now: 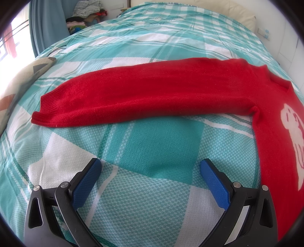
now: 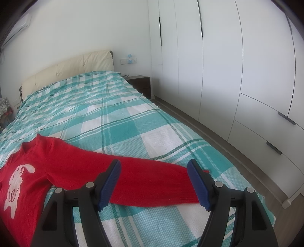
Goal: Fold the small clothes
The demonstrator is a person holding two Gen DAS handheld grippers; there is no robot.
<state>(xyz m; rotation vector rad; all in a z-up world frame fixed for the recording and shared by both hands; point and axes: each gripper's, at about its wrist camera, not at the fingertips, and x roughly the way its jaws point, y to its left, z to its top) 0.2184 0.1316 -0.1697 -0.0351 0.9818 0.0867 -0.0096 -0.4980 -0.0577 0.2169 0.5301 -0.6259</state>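
A small red sweater (image 1: 152, 91) with a white animal print (image 1: 292, 133) lies flat on the bed, both sleeves spread out sideways. In the left wrist view its left sleeve stretches across the middle, cuff (image 1: 43, 110) at the left. My left gripper (image 1: 151, 165) is open and empty, hovering above the bedspread just short of that sleeve. In the right wrist view the sweater's (image 2: 38, 171) other sleeve (image 2: 148, 182) runs to the right. My right gripper (image 2: 153, 169) is open and empty, with its jaws standing either side of the sleeve near the cuff (image 2: 182, 190).
The bed has a teal and white checked bedspread (image 2: 106, 114) and a cream headboard (image 2: 76, 64). A patterned cushion (image 1: 20, 79) lies at the bed's left edge. A pile of clothes (image 1: 85, 13) sits beyond. White wardrobes (image 2: 228, 66) and a nightstand (image 2: 140, 83) stand right of the bed.
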